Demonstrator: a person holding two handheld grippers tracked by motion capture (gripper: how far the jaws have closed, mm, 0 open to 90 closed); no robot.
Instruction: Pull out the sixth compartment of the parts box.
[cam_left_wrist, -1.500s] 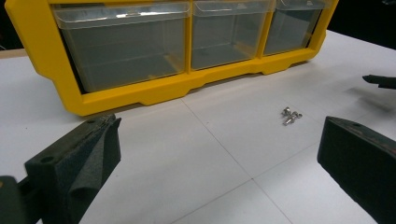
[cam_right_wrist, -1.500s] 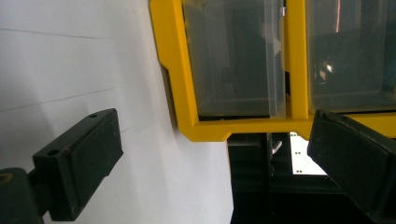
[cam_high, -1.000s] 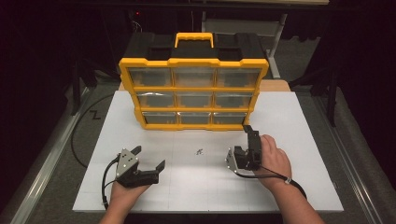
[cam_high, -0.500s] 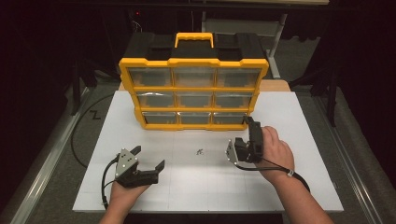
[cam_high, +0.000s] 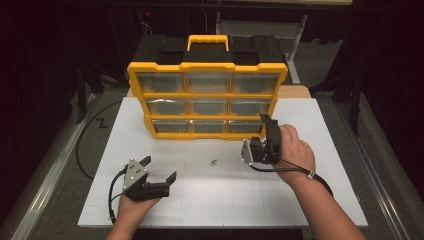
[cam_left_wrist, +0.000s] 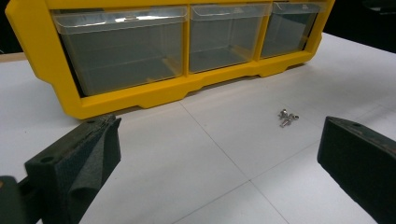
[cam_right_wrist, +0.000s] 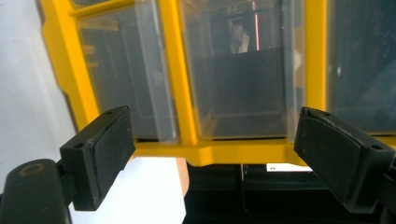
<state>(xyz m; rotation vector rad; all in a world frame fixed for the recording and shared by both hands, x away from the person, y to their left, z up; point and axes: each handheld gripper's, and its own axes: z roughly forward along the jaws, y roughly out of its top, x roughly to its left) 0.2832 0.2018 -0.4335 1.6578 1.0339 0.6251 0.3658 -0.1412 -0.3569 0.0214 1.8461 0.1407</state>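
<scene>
- From the high view we look forward and down over the white bench (cam_high: 310, 200) at the yellow drawer cabinet (cam_high: 207, 67)
- The left gripper view sits low, near the bench, facing the cabinet's bottom drawers and small screws (cam_left_wrist: 286, 116)
- The right gripper view, turned sideways, hangs close before the same drawers

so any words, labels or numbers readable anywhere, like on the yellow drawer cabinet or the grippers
None can be read.
Yellow drawer cabinet: no label or brand visible on its frame or clear drawers.
Small white tag below the cabinet's edge in the right gripper view: two dark marks, too small to read.
Left gripper and right gripper: no markings visible.
</scene>
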